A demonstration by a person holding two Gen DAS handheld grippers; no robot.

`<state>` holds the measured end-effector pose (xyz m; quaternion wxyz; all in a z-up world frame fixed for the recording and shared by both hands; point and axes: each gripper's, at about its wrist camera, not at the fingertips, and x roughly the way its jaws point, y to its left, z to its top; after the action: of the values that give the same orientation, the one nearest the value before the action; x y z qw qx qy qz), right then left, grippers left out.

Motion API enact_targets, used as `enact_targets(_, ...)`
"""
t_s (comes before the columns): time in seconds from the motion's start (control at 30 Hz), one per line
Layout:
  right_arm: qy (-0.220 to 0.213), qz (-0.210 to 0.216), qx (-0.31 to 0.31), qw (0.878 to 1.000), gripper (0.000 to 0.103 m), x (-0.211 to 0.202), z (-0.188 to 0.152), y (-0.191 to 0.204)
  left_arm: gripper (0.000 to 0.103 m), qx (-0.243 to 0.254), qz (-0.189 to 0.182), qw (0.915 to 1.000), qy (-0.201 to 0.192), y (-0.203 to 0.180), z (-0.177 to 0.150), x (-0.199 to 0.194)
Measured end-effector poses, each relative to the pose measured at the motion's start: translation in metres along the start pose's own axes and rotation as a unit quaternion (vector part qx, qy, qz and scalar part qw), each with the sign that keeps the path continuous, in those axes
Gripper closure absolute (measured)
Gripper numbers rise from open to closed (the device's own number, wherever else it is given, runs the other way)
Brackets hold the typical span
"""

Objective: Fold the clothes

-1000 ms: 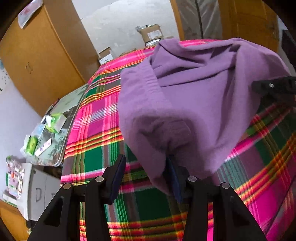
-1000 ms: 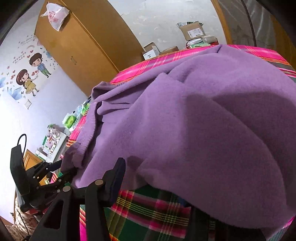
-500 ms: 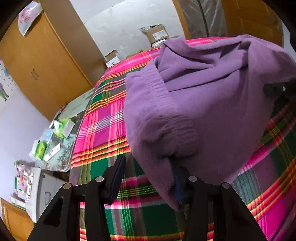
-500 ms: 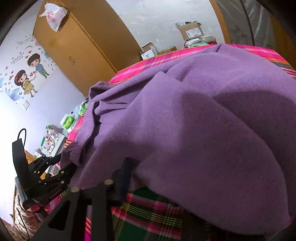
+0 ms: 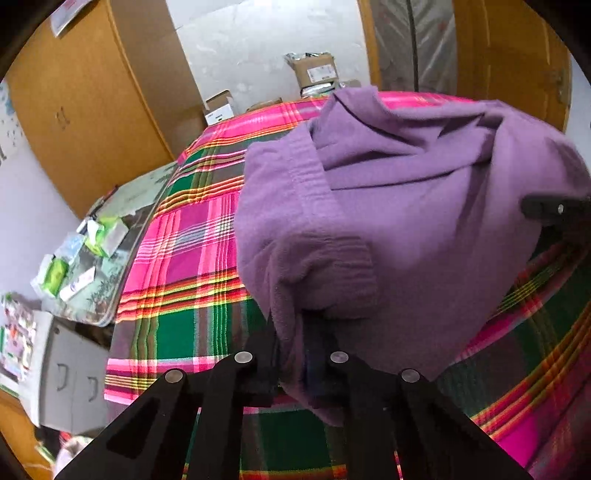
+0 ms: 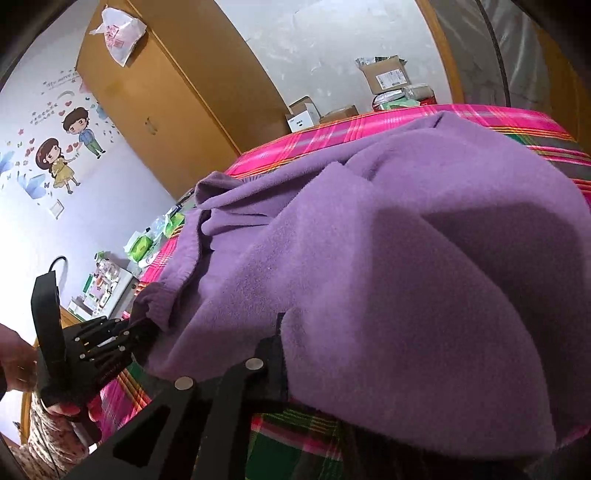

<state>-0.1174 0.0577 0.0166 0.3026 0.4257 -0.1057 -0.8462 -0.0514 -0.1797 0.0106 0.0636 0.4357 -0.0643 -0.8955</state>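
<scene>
**Left wrist view: both grippers now pinch the purple top**

Left wrist view, then right. The purple top (image 5: 399, 206) lies in a heap on the plaid bedspread (image 5: 184, 258), bunched high, its ribbed cuff or hem end hanging nearest the camera.

Change: the left gripper (image 5: 291, 354) has just been closing. Half a second ago its jaws stood wide with fabric against one pad only; now they are nearly together with a fold of the ribbed end pressed between them. The right gripper (image 6: 284, 354) has also just been closing. One finger (image 6: 273, 354) shows against the cloth edge; the other is buried under fleece, so the pinch itself is hidden, but the jaws read as shut on the top's edge. In the right view the left gripper (image 6: 140, 328) sits at the far corner of the top, a hand (image 6: 22, 362) behind it.

Meaning, as a judgement: both ends look secured, so the grasp step seems done and a lift to spread or fold over likely comes next. Folding proper has barely begun; the top is crumpled.

Writing: shipping labels on the cardboard boxes (image 6: 386, 74) and print on the plastic bag (image 6: 120, 35) atop the wardrobe (image 6: 166, 99) are too small to read. Wall sticker (image 6: 68, 147) shows a cartoon couple; its lettering is illegible.
</scene>
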Motion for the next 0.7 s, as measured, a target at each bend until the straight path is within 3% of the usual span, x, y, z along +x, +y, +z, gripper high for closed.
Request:
enact_targets(0.3,-0.018,0.003,-0.016,1.0,0.099,-0.026,-0.01,0.011,0.093,-0.034,-0.007,0.9992,-0.019,0.007,-0.003,-0.013)
enact_targets(0.7,-0.04,0.013,0.008,0.999,0.1,-0.066,-0.026,0.01,0.094,-0.078,-0.016,0.9961,-0.039,0.021,-0.012,-0.033)
